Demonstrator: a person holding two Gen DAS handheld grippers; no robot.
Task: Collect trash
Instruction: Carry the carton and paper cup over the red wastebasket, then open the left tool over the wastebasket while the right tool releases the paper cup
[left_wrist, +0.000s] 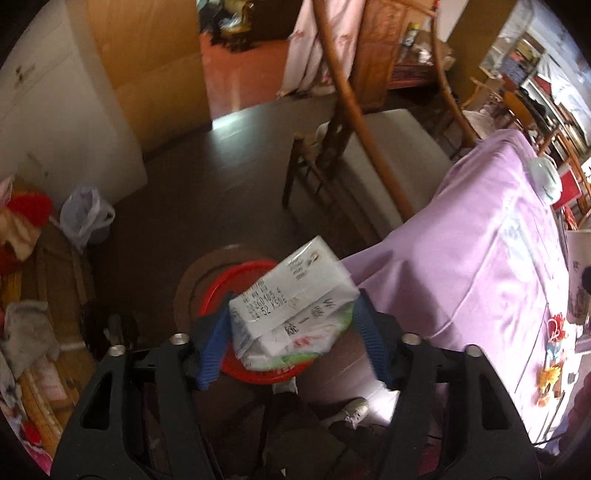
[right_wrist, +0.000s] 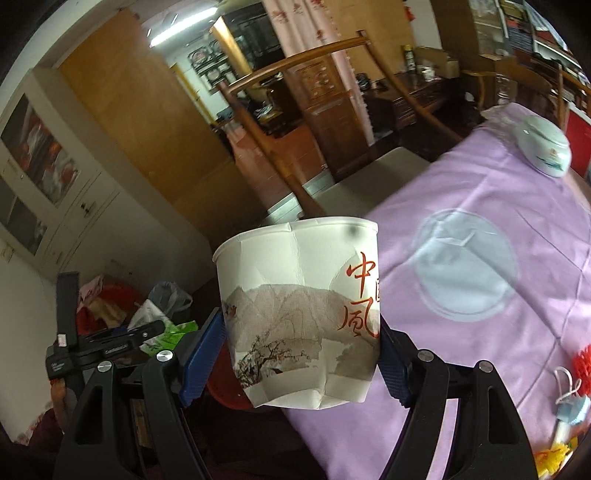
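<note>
Leftmost, gripping a crumpled milk carton (left_wrist: 291, 306): left gripper (left_wrist: 291, 328), blue pads closed on its two sides, long axis running away from the camera and tilted up to the right. Directly below and just behind the carton, a red bin (left_wrist: 221, 291) on the floor, so probably only a loosening of the jaws needed to drop it in. Just right of the bin, the draped edge of a purple tablecloth (left_wrist: 480, 266), near but apart from the carton. Further right, right gripper (right_wrist: 301, 354) clamped on a creased paper cup (right_wrist: 299, 314), upright, mouth up, held off the near-left table edge. Bin barely visible under the cup; left gripper judged nearer it.
</note>
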